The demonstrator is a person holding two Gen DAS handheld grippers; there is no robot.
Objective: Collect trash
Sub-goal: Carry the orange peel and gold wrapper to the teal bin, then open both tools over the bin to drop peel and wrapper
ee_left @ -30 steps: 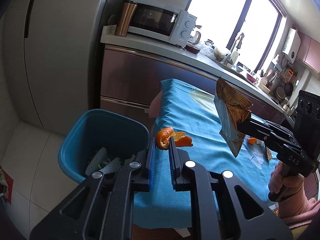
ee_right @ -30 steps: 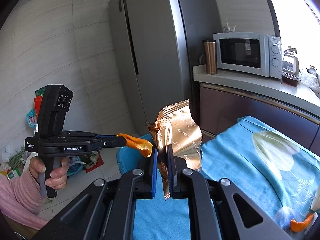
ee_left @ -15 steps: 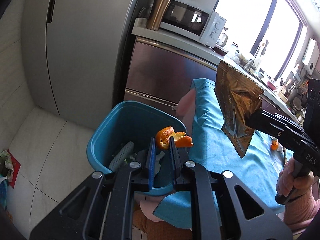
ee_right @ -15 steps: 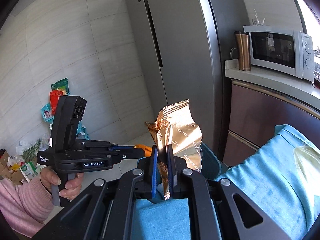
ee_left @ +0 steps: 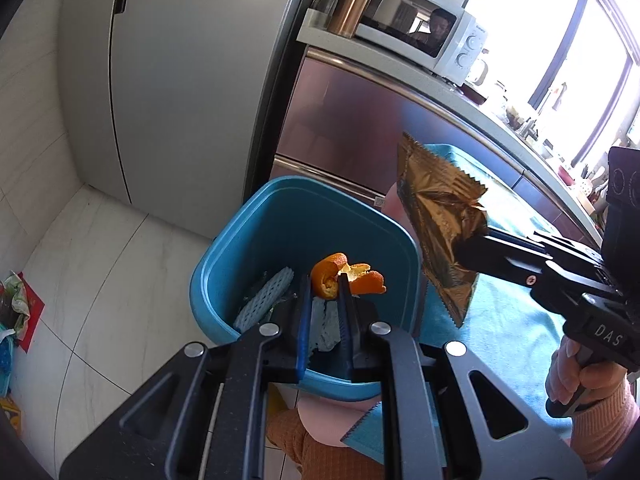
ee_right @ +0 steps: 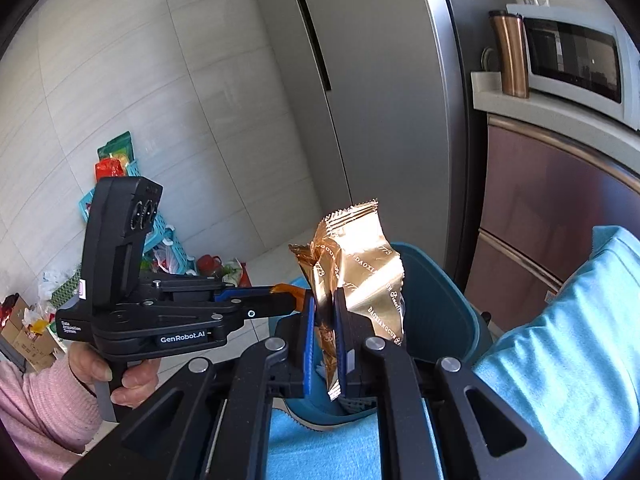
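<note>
While both loads hang over the bin (ee_left: 256,236), left claw (ee_left: 325,292) pinches orange peel (ee_left: 344,278), right claw (ee_right: 323,312) clamps wrapper (ee_right: 356,256) at three o'clock; next: release both.

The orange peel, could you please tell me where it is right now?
In the left wrist view, the orange peel is pinched at the left tool's tips, directly above the open blue trash bin, left of the gold wrapper.

"GenRobot.AI" on left gripper (ee_right: 298,300), "DAS" on right gripper (ee_left: 460,250)

Orange peel (ee_left: 344,278), teal bin (ee_left: 248,240), gold wrapper (ee_right: 360,264)
</note>
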